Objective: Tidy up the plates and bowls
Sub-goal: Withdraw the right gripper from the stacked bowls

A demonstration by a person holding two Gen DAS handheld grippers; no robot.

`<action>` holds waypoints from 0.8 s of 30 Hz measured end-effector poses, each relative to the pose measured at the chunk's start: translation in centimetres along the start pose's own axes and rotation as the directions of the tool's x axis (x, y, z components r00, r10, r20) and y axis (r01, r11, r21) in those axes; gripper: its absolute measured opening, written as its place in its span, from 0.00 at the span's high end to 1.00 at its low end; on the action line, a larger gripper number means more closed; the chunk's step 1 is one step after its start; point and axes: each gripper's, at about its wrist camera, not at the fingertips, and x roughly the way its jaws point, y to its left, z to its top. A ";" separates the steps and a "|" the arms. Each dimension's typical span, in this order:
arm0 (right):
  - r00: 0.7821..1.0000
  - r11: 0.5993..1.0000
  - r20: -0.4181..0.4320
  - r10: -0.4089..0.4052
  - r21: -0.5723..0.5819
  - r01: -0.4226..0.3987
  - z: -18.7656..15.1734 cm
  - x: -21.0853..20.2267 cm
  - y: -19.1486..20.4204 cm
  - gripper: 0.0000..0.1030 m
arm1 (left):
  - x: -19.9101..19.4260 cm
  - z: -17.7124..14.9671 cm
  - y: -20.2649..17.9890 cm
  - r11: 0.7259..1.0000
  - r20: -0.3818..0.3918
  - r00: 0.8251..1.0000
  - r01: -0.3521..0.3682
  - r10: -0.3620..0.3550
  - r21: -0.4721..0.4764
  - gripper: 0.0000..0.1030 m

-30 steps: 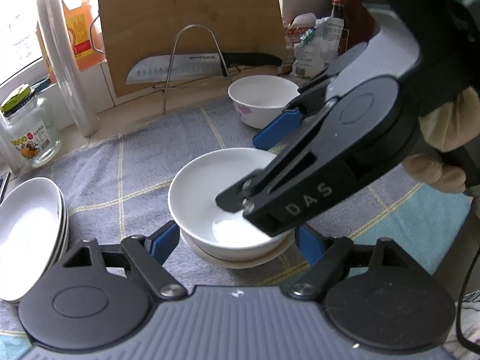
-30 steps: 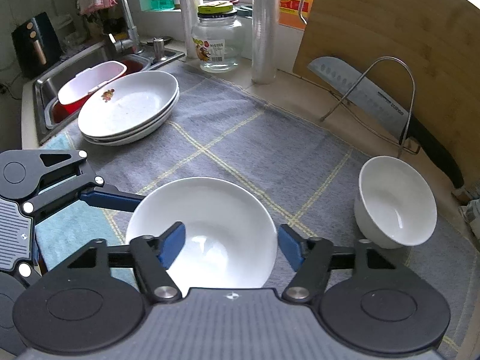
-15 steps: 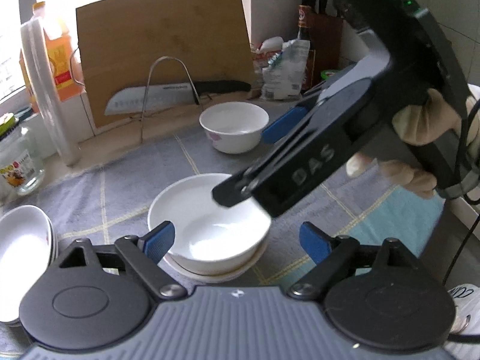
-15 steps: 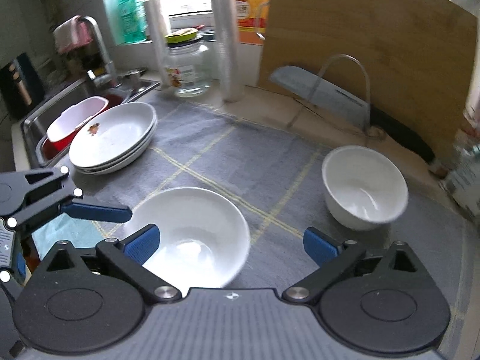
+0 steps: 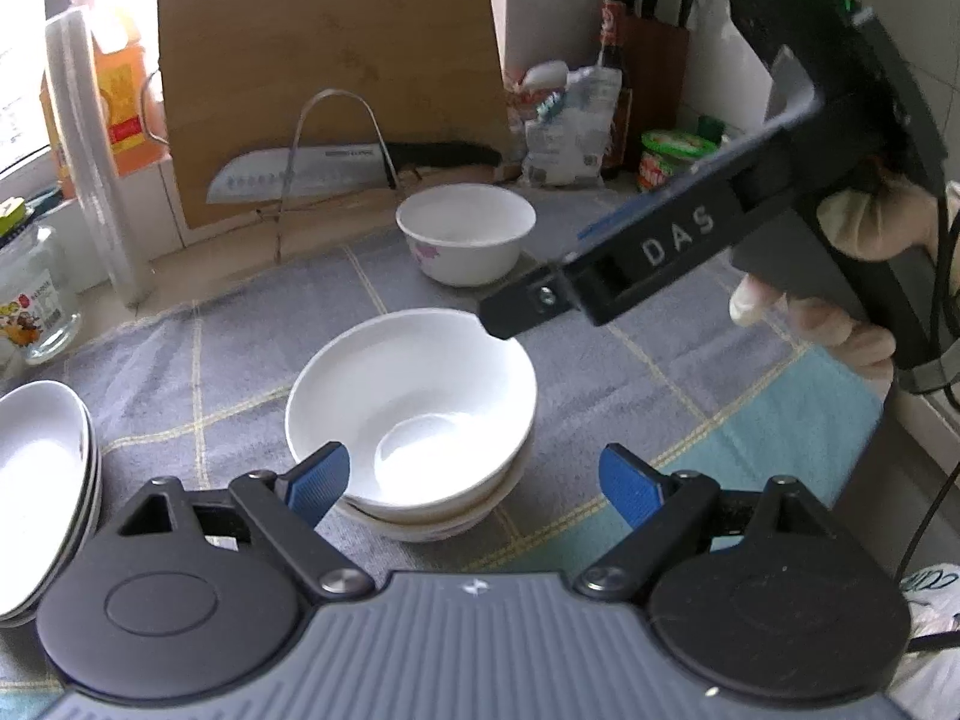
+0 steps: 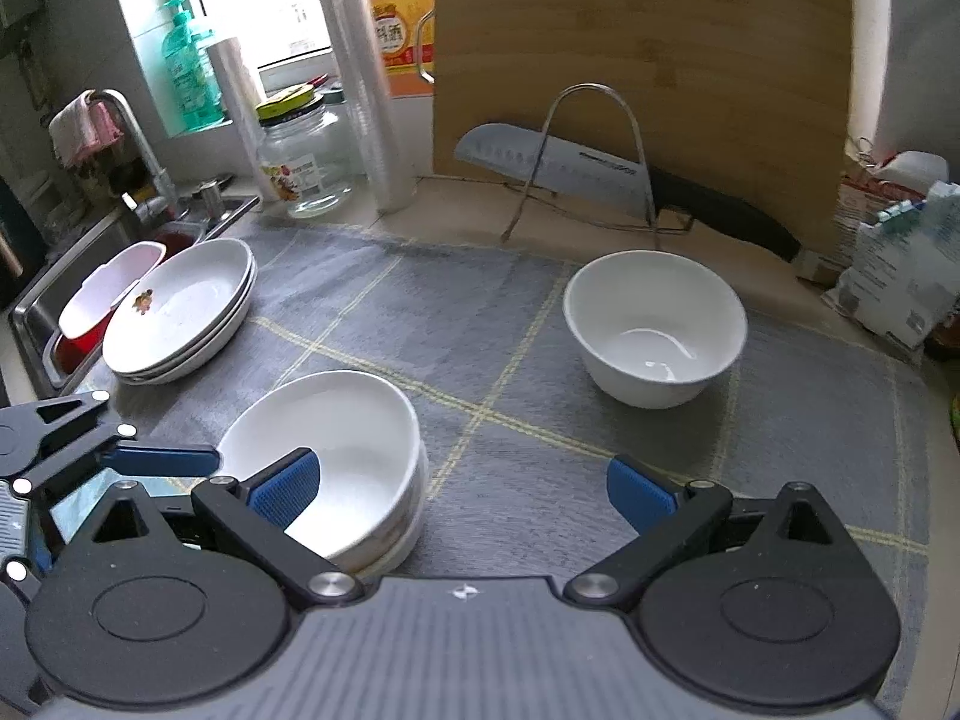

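While the stacked white bowls sit nested on the grey checked cloth, close in front of both cameras, neither gripper has hold of them. In the left wrist view the left gripper has its blue pads spread to either side of the stack's near edge, clear of the rim; its jaws have just been opening, with nothing pressed between them. From the right wrist view the right gripper stands wide apart, its jaws also just having opened; the left pad lies over the stack in the picture, the right pad over bare cloth, and nothing is clamped. That gripper's black finger, lettered DAS, shows in the left view above the stack's far rim, held by a person's hand. Farther back on the cloth stands a single white bowl, well apart from the stack, with a pink print on its side seen from the left. A pile of shallow white plates rests at the cloth's left edge beside the sink. Behind, a wooden cutting board leans against the wall with a knife in a wire rack before it, and a glass jar stands near the window.
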 end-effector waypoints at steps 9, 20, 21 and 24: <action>0.996 0.997 0.054 -0.073 0.000 0.073 -1.8 -1.3 -3.2 0.00 | -1.5 1.9 0.2 0.991 0.155 0.982 -0.097 0.111 -0.093 0.01; 0.984 0.984 0.093 -0.152 -0.074 0.159 -3.2 -1.2 -5.9 0.00 | -0.3 6.9 1.0 0.994 0.117 0.988 -0.098 0.103 -0.044 0.01; 0.983 0.984 0.096 -0.158 -0.067 0.165 -3.2 -1.2 -6.0 0.00 | 0.1 7.4 1.2 0.994 0.112 0.988 -0.102 0.105 -0.031 0.01; 0.977 0.980 0.100 -0.186 -0.058 0.193 -3.1 -0.8 -6.2 0.00 | 1.4 9.0 1.8 0.997 0.082 0.994 -0.077 0.075 0.027 0.01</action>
